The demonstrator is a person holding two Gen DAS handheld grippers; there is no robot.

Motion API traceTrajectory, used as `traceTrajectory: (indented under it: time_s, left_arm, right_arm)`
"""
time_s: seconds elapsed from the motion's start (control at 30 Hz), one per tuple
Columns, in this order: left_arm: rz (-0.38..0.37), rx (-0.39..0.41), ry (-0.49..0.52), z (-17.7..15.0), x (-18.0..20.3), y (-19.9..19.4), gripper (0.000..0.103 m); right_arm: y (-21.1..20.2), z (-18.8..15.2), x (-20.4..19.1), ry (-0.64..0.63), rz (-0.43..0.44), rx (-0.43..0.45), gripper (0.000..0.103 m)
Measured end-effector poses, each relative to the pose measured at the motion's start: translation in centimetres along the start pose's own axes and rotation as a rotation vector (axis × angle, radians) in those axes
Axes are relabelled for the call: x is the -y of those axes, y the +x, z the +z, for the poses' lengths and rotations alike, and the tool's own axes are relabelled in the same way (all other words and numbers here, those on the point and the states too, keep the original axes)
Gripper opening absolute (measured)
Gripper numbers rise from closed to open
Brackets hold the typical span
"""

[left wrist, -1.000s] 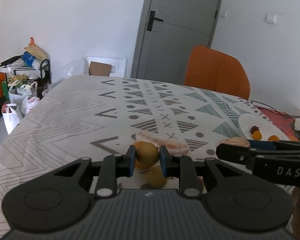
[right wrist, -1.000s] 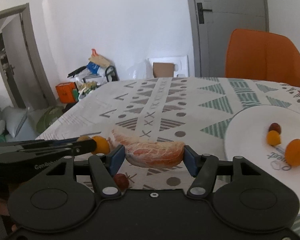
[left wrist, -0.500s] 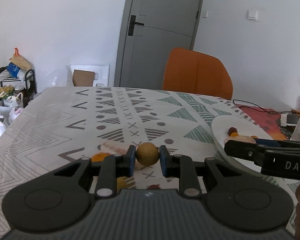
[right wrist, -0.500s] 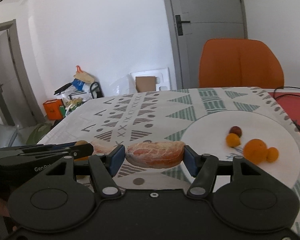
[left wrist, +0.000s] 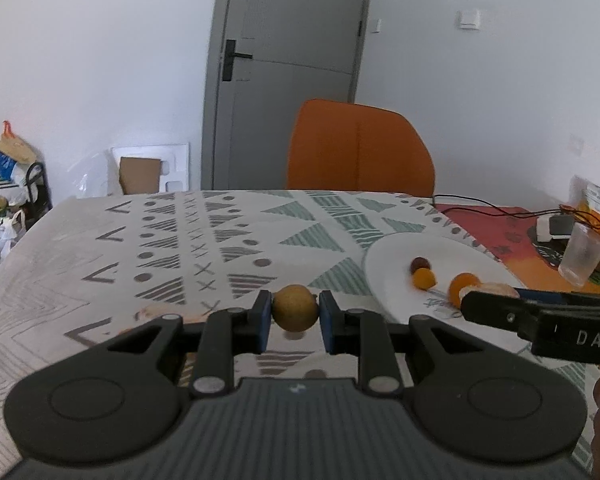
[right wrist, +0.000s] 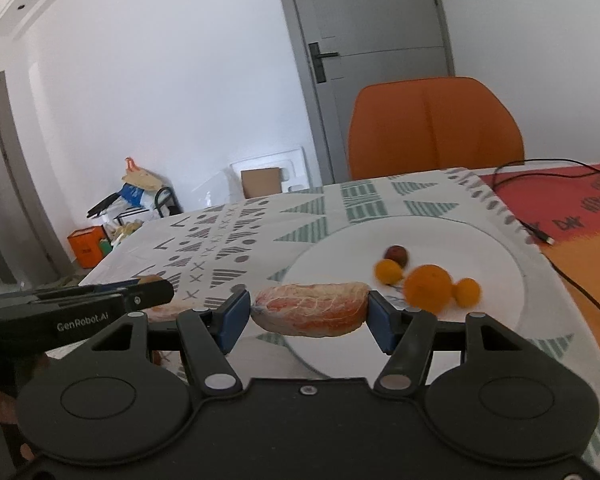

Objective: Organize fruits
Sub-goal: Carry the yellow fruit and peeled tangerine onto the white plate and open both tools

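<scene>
Left gripper (left wrist: pixel 294 315) tight around round matte-brown fruit (left wrist: pixel 294 312), right gripper (right wrist: pixel 308 314) around veined pomelo wedge (right wrist: pixel 310 309)

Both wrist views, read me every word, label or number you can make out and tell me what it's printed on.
"DAS": white letters on the side of the right gripper, running off the frame edge in the left wrist view.
"GenRobot.AI": side of the left gripper, in the right wrist view.
Blue print on the white plate: too blurred to read.
Dark lettering on the red mat: unreadable.

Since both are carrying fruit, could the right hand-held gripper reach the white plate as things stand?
Probably yes: the right hand-held gripper, shut on the pomelo segment, hangs at the white plate edge, with nothing between.
</scene>
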State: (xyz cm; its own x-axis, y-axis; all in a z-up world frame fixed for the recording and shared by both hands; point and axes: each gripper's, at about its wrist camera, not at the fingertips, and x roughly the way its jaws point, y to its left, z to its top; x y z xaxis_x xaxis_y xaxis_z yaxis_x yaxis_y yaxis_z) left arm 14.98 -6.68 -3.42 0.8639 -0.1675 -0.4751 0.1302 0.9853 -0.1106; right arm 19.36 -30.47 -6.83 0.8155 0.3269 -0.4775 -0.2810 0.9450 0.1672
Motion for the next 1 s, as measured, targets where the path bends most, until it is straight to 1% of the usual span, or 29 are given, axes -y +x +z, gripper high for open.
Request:
traceTrajectory:
  time_s: [0.4, 0.73, 0.77, 0.87, 0.9, 0.93, 1.0]
  left_arm:
    - [-0.043, -0.009, 0.047, 0.1, 3.8, 1.3, 0.024]
    - [-0.078, -0.033, 0.082, 0.0, 5.8, 2.9, 0.024]
    - [-0.081, -0.036, 0.085, 0.0, 5.9, 3.1, 0.024]
    - [-0.089, -0.040, 0.094, 0.0, 6.3, 3.5, 0.024]
    - [-0.091, -0.042, 0.095, 0.0, 6.4, 3.7, 0.024]
    - [-0.095, -0.046, 0.097, 0.0, 6.6, 3.9, 0.024]
    - [-0.105, -0.052, 0.104, -0.1, 6.9, 4.3, 0.024]
  right_arm:
    - [-1.5, -0.7, 3.9, 0.059, -0.038, 0.015, 0.060]
    - [-0.9, -1.3, 6.1, 0.095, -0.073, 0.008, 0.061]
    - [-0.9, -1.3, 6.2, 0.095, -0.071, 0.008, 0.062]
    - [-0.9, -1.3, 6.3, 0.090, -0.070, 0.020, 0.069]
    - [-0.9, -1.4, 6.4, 0.089, -0.073, 0.023, 0.074]
    - [-0.8, -1.4, 6.4, 0.090, -0.078, 0.027, 0.076]
    - [-0.7, -1.4, 6.6, 0.094, -0.085, 0.021, 0.076]
